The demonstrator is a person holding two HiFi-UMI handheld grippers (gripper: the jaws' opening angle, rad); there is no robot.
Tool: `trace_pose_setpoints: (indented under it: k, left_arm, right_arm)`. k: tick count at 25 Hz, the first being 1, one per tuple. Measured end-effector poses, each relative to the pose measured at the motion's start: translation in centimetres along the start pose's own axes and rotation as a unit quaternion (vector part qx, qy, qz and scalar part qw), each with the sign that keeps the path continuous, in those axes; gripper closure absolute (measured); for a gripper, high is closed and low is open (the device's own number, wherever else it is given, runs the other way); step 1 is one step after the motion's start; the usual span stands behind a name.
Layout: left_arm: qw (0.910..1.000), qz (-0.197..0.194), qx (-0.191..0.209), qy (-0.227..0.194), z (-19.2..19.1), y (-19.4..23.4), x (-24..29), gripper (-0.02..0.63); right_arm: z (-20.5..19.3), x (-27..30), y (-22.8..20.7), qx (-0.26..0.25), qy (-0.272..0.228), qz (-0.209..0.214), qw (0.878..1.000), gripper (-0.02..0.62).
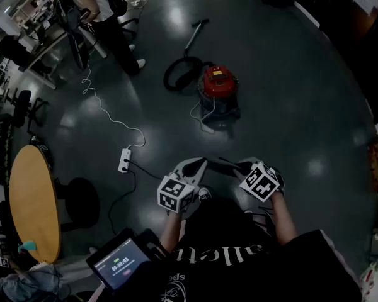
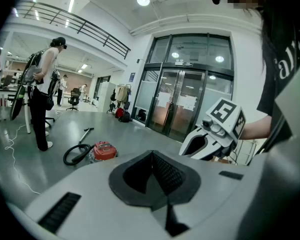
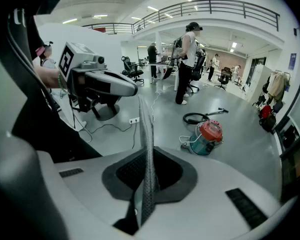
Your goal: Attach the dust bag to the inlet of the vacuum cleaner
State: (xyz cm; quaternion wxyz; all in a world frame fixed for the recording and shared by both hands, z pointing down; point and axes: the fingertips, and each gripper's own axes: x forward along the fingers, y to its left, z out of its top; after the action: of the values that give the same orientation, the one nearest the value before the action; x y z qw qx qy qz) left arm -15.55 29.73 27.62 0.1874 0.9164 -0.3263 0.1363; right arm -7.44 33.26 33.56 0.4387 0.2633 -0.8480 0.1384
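Observation:
The red-lidded vacuum cleaner (image 1: 217,88) stands on the grey floor some way ahead of me, and its black hose (image 1: 176,73) and wand lie behind it. It also shows in the left gripper view as the vacuum (image 2: 104,151) and in the right gripper view as the vacuum (image 3: 209,136). No dust bag is in sight. My left gripper (image 1: 196,164) and right gripper (image 1: 234,166) are held close to my body, side by side, far short of the vacuum. Both are shut with nothing between the jaws, as seen on the left gripper (image 2: 152,155) and the right gripper (image 3: 144,109).
A white power strip (image 1: 125,160) and its cables lie on the floor to the left. A round wooden table (image 1: 31,203) stands at the far left, with a tablet (image 1: 121,263) near my waist. Another person (image 1: 104,17) stands by desks and chairs at the back left.

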Motion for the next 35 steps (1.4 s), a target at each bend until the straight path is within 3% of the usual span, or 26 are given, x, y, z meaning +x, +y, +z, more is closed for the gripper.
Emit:
trace_pose_setpoints:
  k: [7,14,20,26,30,35]
  left_arm:
    - [0.9992,0.02,-0.032,-0.01,0.5,7.4,-0.2,0.6]
    - [0.9984,0.016,-0.054,-0.002,0.6,10.5,2.3,0.6]
    - [0.997,0.028,-0.071,0.01,1.8,12.8,7.2,0.6]
    - [0.9921,0.086,-0.09,0.013,5.4,16.2,14.3,0.6]
    - [0.9861,0.125,-0.11,-0.007,8.2,18.0,18.5,0.6]
    - [0.9859,0.125,-0.11,0.016,8.5,20.6,24.0,0.598]
  right_arm:
    - [3.8,3.5,-2.8,0.008,0.001,-0.014,1.0,0.554]
    - [5.0,5.2,-7.5,0.014,0.018,-0.017,1.0,0.554]
    - [4.6,7.0,-13.6,0.017,0.025,0.007,1.0,0.554]
    - [2.8,9.3,-21.9,-0.006,0.043,0.06,0.997,0.554]
    - [1.2,10.4,-26.7,-0.041,0.06,0.09,0.993,0.554]
    - [-0.5,13.0,-31.8,-0.063,0.067,0.1,0.991,0.554]
